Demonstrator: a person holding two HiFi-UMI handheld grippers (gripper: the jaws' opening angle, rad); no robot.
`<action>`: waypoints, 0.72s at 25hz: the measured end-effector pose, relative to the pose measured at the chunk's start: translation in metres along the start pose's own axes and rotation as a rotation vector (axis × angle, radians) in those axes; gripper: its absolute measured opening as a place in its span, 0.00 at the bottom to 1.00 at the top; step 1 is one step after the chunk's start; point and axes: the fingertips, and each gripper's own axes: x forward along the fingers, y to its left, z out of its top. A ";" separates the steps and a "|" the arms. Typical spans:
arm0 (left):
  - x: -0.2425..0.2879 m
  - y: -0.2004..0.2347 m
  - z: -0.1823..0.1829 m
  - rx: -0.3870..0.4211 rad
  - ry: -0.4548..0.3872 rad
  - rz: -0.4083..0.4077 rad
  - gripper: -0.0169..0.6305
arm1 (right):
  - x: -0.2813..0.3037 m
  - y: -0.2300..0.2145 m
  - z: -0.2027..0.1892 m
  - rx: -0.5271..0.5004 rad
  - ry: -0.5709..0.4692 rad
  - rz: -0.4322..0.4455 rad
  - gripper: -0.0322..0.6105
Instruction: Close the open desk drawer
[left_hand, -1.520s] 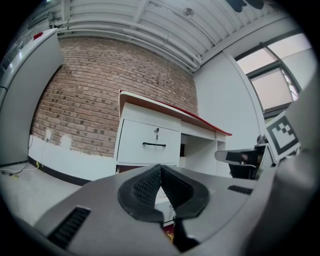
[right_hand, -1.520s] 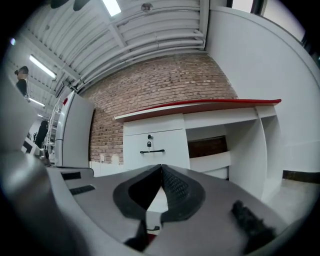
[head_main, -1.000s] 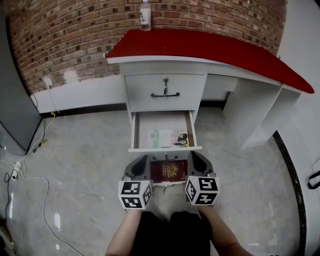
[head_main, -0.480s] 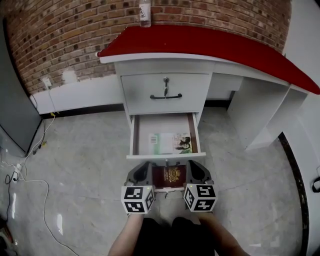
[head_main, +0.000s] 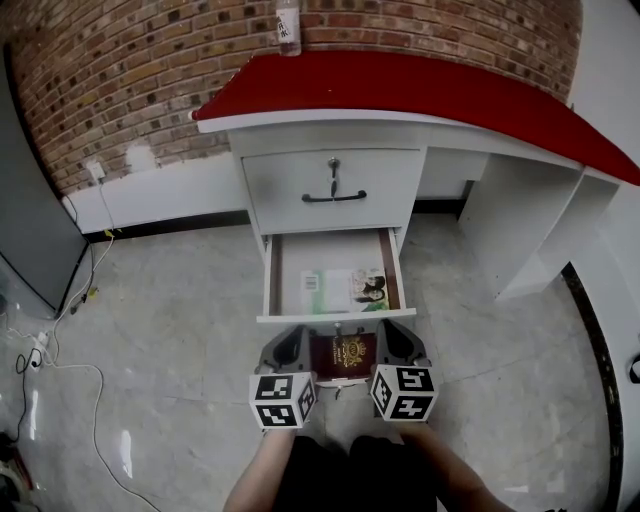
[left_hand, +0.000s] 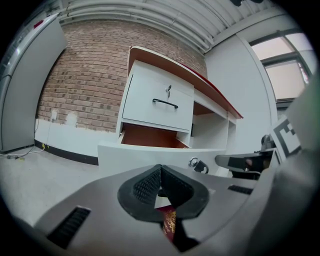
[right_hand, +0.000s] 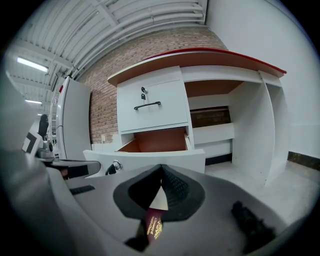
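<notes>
- Pinching the left edge of a dark red booklet (head_main: 343, 353) with the left claw (head_main: 290, 347), clamped down tight on the cover.
- Same story opposite: gripping the booklet's right edge with the right claw (head_main: 392, 340), and so carrying it flat between the two, gold crest up.
- From the left gripper view, only a sliver of gold-stamped cover wedged low between the ribbed pads (left_hand: 142, 186); much the same from the right gripper view.
- Behind each claw, a marker cube (head_main: 282, 400), with the person's forearms below.
- Just ahead of the booklet: the white front of the lower drawer (head_main: 335, 316), standing well out from the counter (head_main: 480, 150). Touching the booklet or a hair apart, cannot tell.
- On that front, a small key (left_hand: 197, 164) stuck in its lock.
- Down inside the drawer, lying flat on the bottom: a green-and-white sheet (head_main: 318, 282), and a printed picture card (head_main: 369, 288) just beside it on the right.
- Directly above, the upper drawer (head_main: 300, 180), shut flush, with a black handle (head_main: 334, 197) and another key in the lock over it.
- Up top, the red surface (head_main: 420, 80) of the counter, with a clear bottle (head_main: 289, 25) at its back edge.
- Beyond that, a brick wall (head_main: 130, 70).
- All around below, pale floor (head_main: 170, 330), with white cables (head_main: 60, 350) trailing at the left.
</notes>
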 end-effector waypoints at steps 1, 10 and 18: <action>0.000 0.000 0.000 -0.001 0.005 0.000 0.04 | 0.000 0.000 0.000 -0.001 -0.001 -0.001 0.07; 0.007 0.003 0.016 -0.015 -0.013 0.007 0.04 | 0.008 0.000 0.016 -0.012 -0.034 0.005 0.07; 0.016 0.005 0.037 -0.019 -0.032 0.013 0.04 | 0.018 -0.002 0.038 -0.017 -0.048 0.022 0.07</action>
